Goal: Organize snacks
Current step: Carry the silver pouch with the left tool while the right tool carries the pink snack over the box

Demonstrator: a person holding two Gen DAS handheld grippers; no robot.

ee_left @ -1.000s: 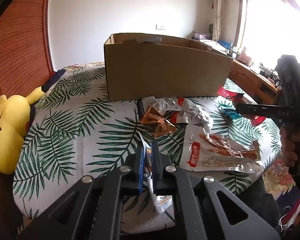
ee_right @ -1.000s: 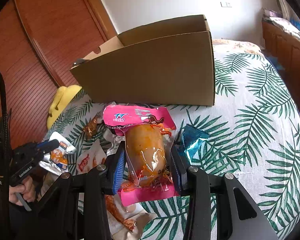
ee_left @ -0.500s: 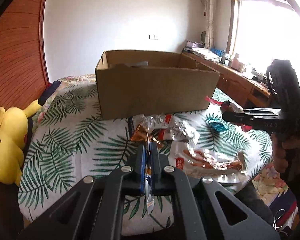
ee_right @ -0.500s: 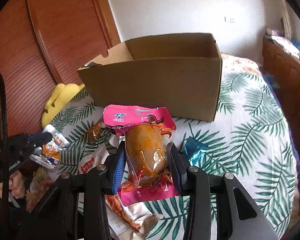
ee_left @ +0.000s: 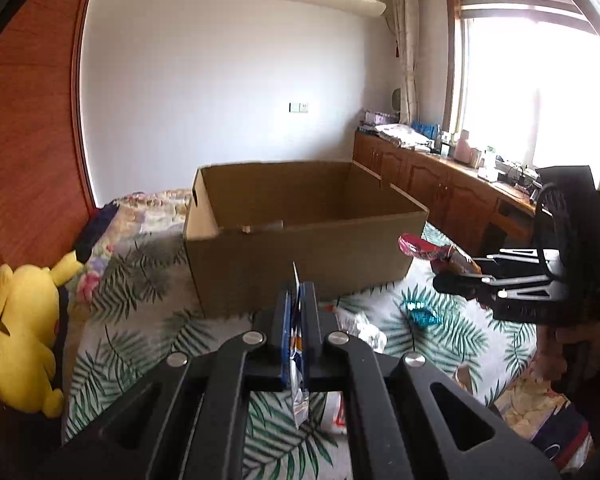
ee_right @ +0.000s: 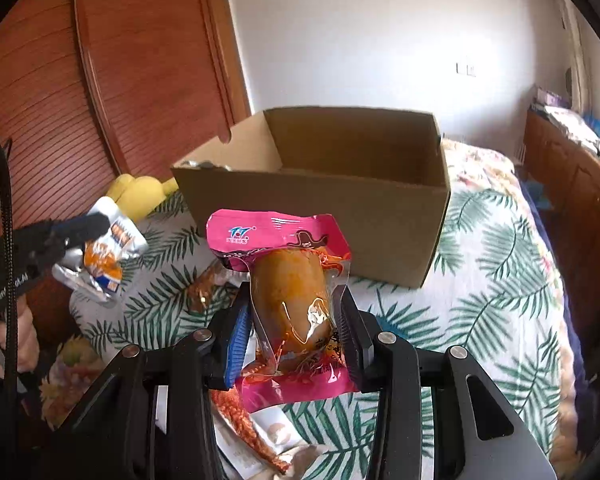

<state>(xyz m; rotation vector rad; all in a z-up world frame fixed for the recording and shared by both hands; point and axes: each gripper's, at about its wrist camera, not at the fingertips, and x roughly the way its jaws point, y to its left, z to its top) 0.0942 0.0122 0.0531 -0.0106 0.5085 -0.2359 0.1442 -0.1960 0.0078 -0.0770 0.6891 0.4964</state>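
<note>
My left gripper (ee_left: 295,314) is shut on a thin silver and blue snack packet (ee_left: 297,344), held edge-on in the air in front of the open cardboard box (ee_left: 300,256). From the right wrist view the same packet (ee_right: 106,254) shows orange print. My right gripper (ee_right: 292,308) is shut on a pink packet with an orange-brown snack inside (ee_right: 290,280), raised before the box (ee_right: 320,204). In the left wrist view the right gripper (ee_left: 456,280) holds that pink packet (ee_left: 424,248) near the box's right corner.
More snack packets lie on the palm-leaf cloth: a teal one (ee_left: 420,314), a crumpled silver one (ee_left: 360,330), an amber one (ee_right: 206,286). A yellow plush toy (ee_left: 24,332) sits at the left. A wooden cabinet (ee_left: 440,184) runs along the right wall.
Both grippers have risen with their packets, so the box's inside now shows. The left packet has been lifted clear of the cloth.
</note>
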